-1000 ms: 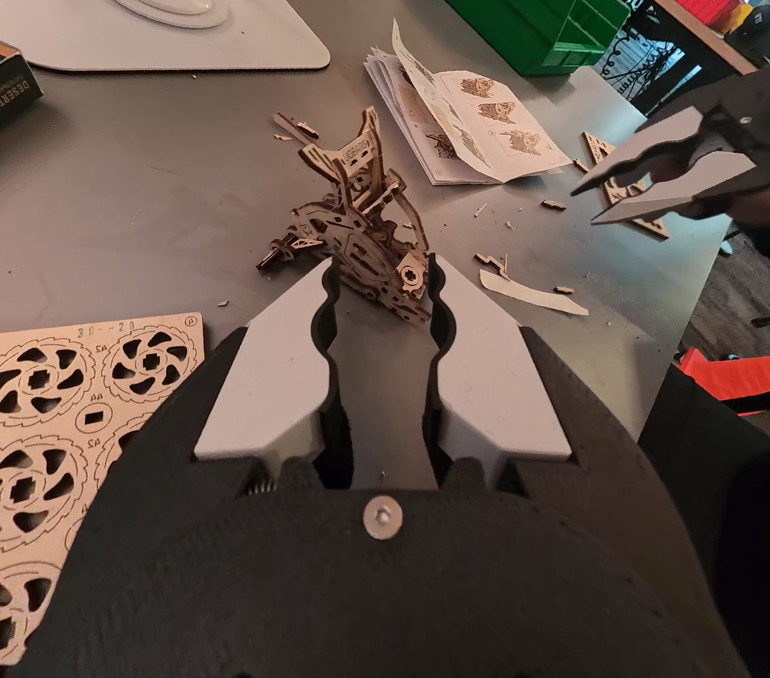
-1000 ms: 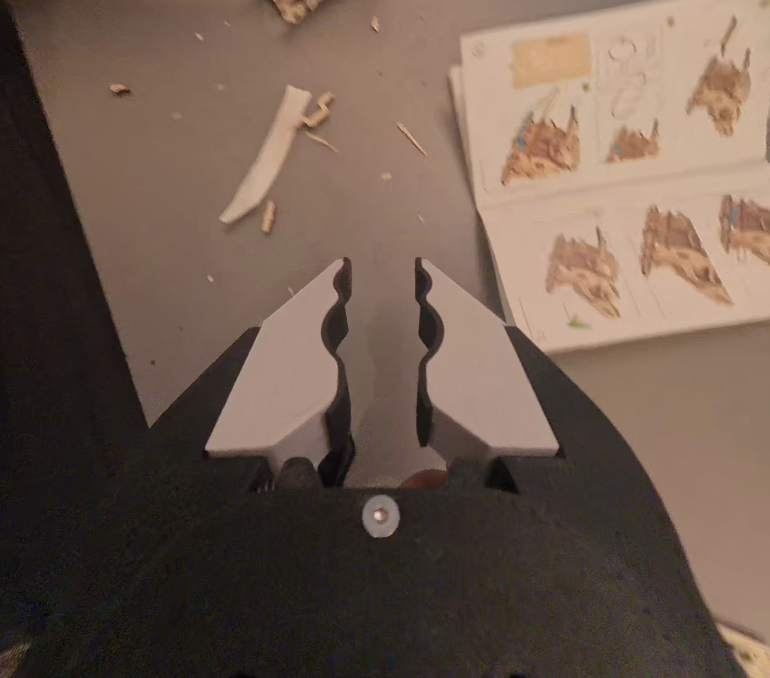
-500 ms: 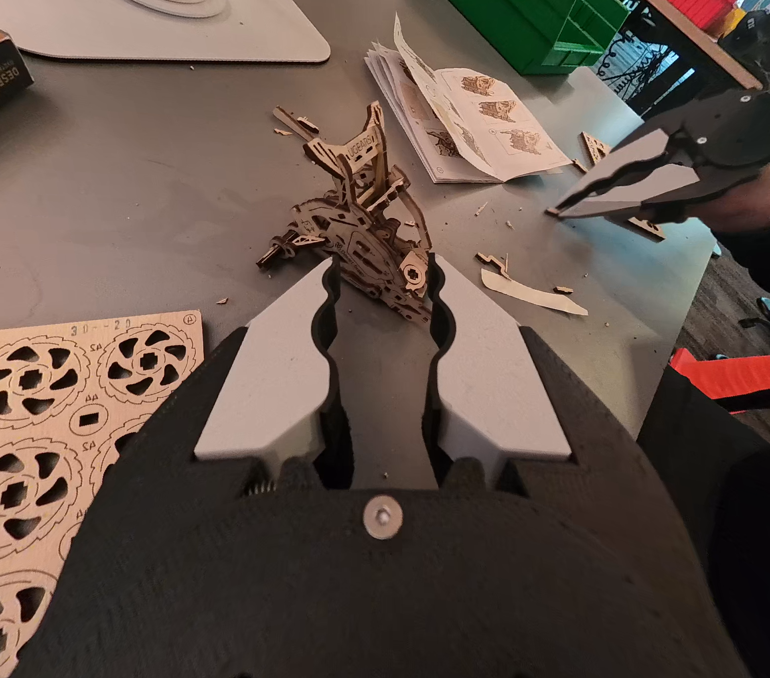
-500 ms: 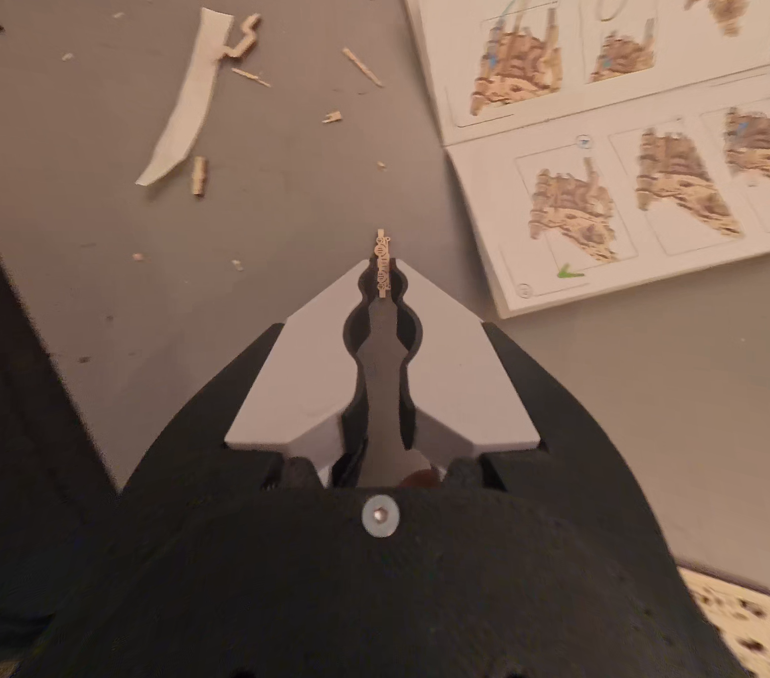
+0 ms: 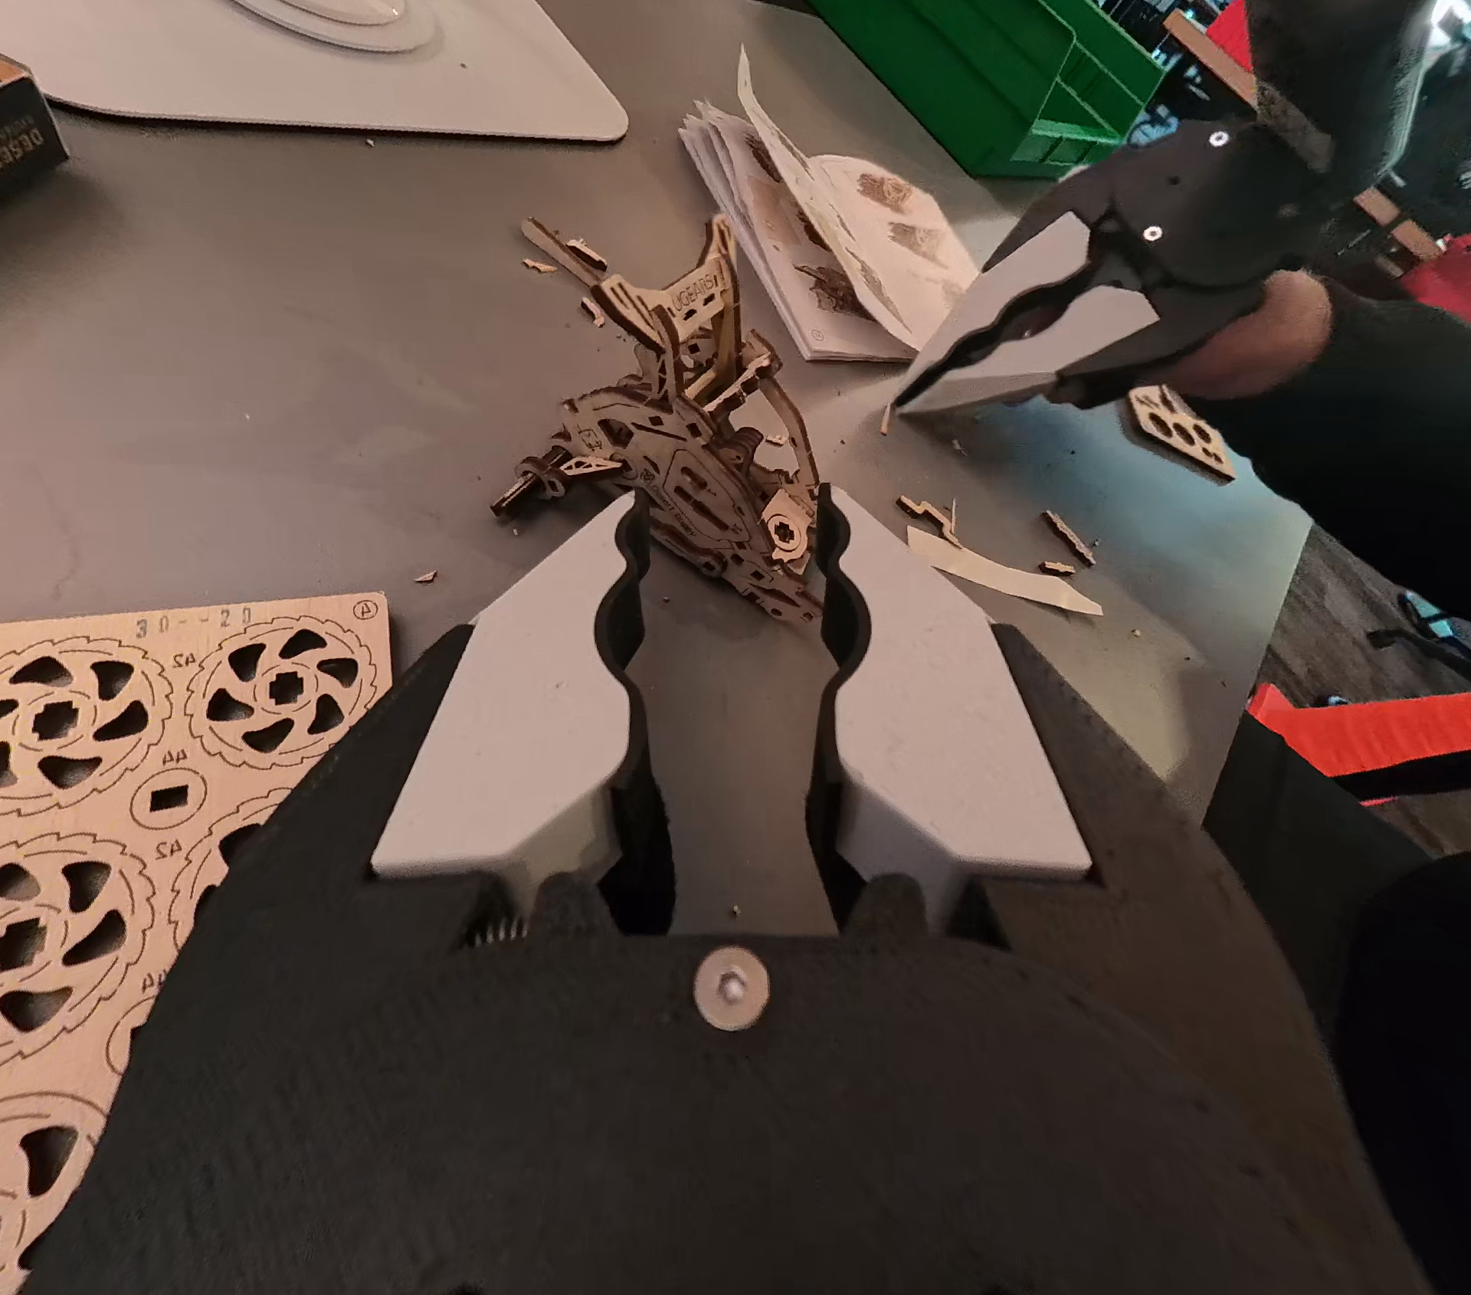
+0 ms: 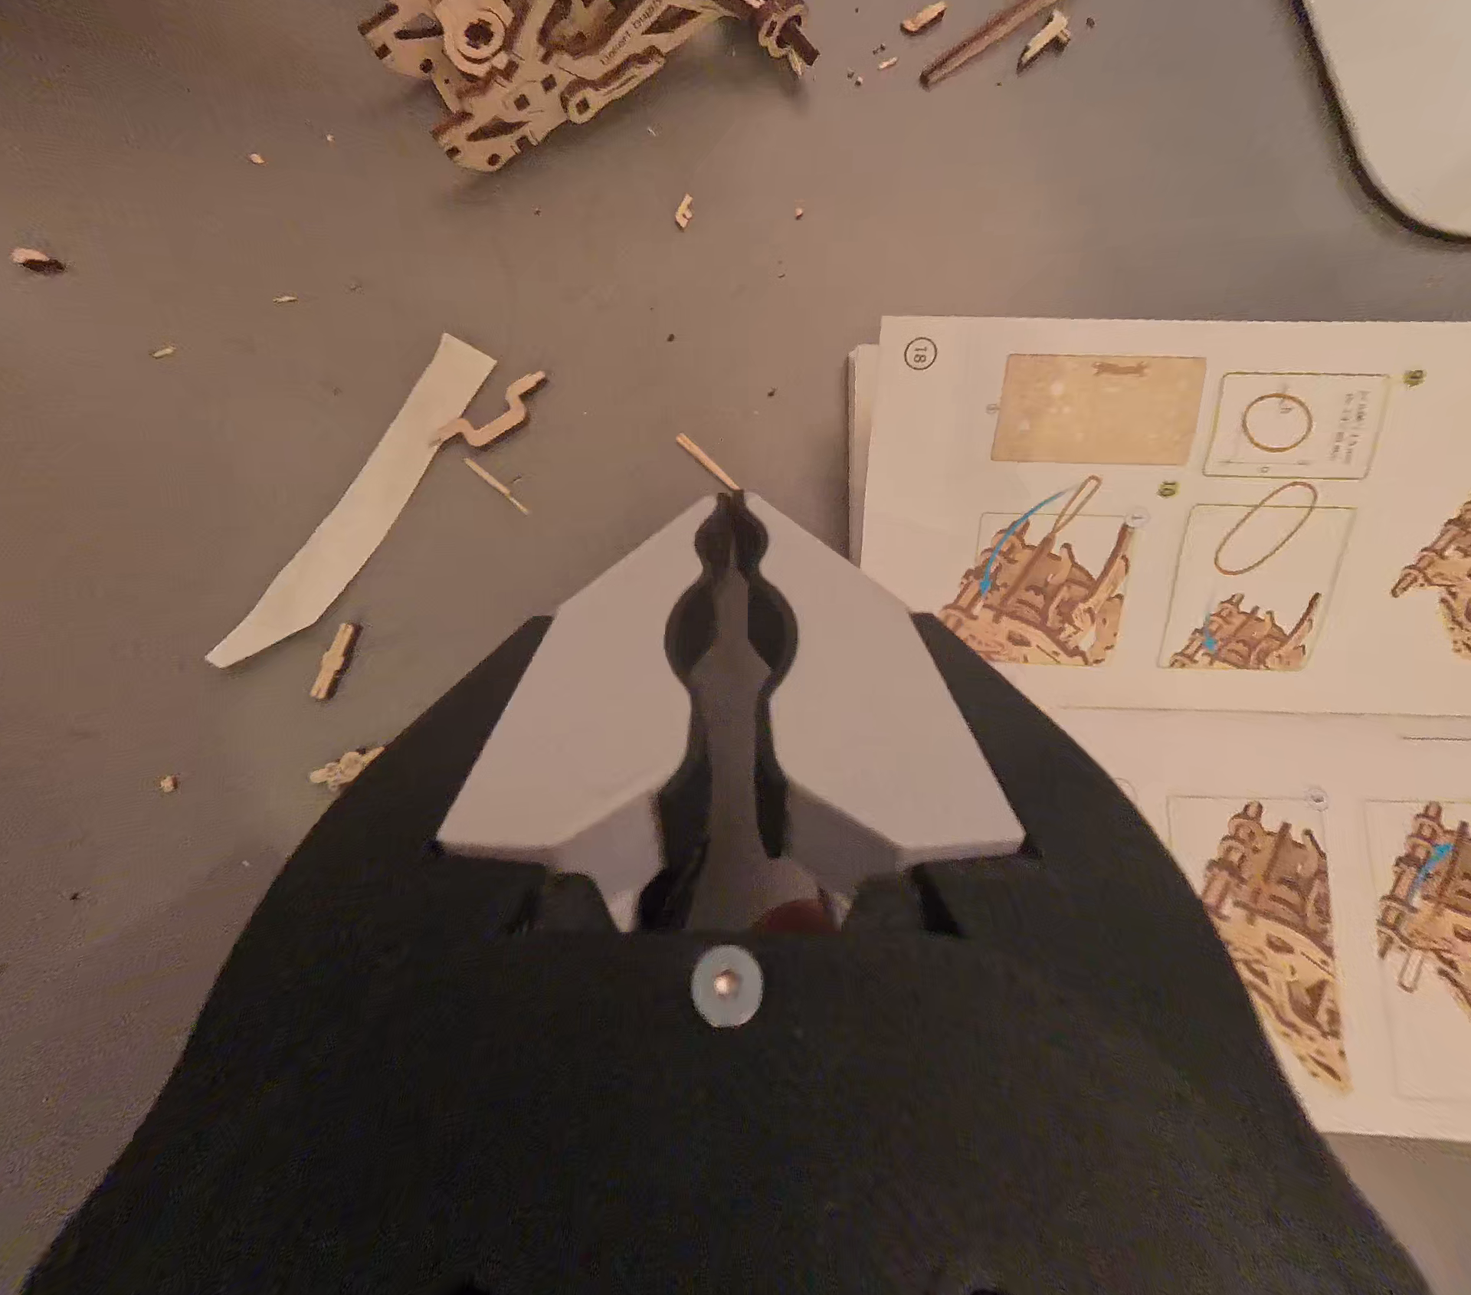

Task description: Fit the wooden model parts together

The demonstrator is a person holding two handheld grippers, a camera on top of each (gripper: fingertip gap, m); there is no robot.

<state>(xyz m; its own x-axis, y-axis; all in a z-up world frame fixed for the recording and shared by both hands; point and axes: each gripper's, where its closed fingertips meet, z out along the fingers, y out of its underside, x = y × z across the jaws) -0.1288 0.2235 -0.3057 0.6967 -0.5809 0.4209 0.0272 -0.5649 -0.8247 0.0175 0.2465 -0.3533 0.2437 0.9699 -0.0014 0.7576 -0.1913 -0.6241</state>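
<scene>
A sheet of uncut wheels (image 5: 119, 779) is lying at the left; the left gripper (image 5: 726, 524), open and empty, is flanking the half-built model (image 5: 692, 461) on the bench (image 5: 239, 341); the right gripper (image 6: 731, 500) is pinching a thin wooden stick (image 6: 704, 458), not yet fitted.

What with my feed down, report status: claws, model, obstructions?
Left claw open, tips flanking wooden model's near end. Right claw shut by a wood sliver; hold unclear. Loose scraps on table, nothing blocking.
</scene>
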